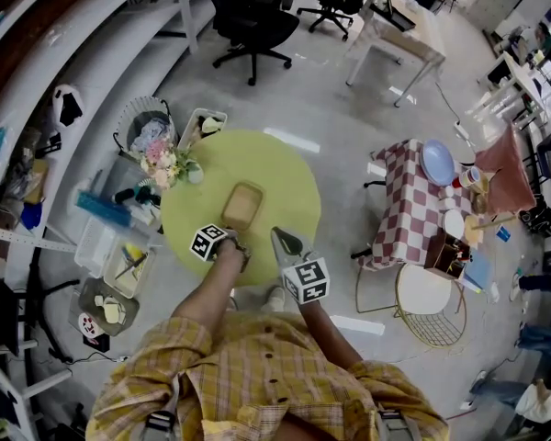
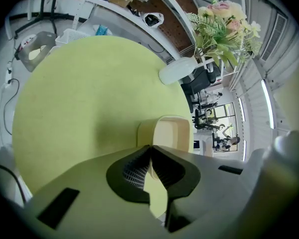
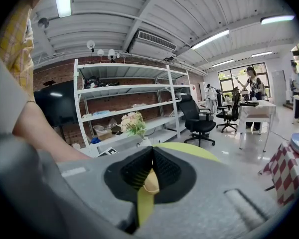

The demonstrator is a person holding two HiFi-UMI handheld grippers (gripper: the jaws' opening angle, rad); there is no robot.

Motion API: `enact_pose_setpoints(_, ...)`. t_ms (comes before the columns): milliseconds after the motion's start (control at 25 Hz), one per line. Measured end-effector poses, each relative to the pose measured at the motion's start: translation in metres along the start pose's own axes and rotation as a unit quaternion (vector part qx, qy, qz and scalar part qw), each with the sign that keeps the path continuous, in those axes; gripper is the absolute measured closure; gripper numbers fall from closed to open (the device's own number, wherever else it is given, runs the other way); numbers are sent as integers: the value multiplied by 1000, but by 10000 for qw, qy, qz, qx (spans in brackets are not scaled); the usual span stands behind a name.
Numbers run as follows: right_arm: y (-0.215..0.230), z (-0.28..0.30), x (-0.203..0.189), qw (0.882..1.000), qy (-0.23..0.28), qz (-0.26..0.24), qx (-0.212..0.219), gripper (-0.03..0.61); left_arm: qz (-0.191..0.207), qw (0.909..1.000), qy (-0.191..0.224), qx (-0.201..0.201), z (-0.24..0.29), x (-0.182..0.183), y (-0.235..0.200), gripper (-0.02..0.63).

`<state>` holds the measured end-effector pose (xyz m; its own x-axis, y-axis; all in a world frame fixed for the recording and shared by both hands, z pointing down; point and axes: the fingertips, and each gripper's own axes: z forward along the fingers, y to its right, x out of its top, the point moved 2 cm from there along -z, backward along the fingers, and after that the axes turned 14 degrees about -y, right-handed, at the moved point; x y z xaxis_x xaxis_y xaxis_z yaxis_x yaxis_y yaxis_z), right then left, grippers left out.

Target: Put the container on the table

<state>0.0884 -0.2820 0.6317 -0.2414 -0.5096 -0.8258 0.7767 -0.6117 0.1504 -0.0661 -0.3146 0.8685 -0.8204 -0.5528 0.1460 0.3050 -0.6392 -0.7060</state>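
Note:
A beige rectangular container (image 1: 242,206) stands open side up on the round yellow-green table (image 1: 285,177). In the left gripper view the container (image 2: 172,133) lies just beyond my jaw tips, on the table top (image 2: 79,98). My left gripper (image 1: 235,238) (image 2: 150,147) is shut, its tips at the container's near rim; whether they touch it I cannot tell. My right gripper (image 1: 277,233) (image 3: 152,149) is shut with nothing in it, raised over the table's near edge to the right of the container.
A vase of flowers (image 1: 165,163) (image 2: 224,19) and a white dish (image 2: 177,69) sit at the table's far left edge. Bins (image 1: 119,265) and shelves crowd the floor at left. A checkered table (image 1: 409,209) and a wire stool (image 1: 430,303) stand at right.

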Motion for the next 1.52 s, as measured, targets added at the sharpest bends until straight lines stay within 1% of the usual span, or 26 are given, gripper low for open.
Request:
enact_pose_setpoints(120, -2, -1, 1, 10000, 5, 14, 7, 580, 50, 10000, -31, 14, 0, 2, 0, 598)
enact_pose_setpoints(360, 0, -2, -1, 10000, -4, 46, 21, 580, 6, 10000, -96, -22, 3, 1, -3, 598)
enact_pose_setpoints(680, 0, -3, -1, 10000, -6, 89, 31, 580, 187, 9996, -188, 17, 1, 0, -1, 597)
enact_pose_setpoints(920, -4, -5, 1, 9999, 34, 79, 52, 580, 130, 9998, -115, -96, -6, -2, 4, 598)
enact_pose_setpoints(1200, -8, -12, 1, 9999, 94, 51, 20, 580, 188, 9995, -70, -243, -15, -4, 12, 598)
enact_pose_setpoints(1520, -18, -20, 3, 9999, 163, -22, -32, 580, 218, 9994, -41, -269, -26, -9, 12, 598)
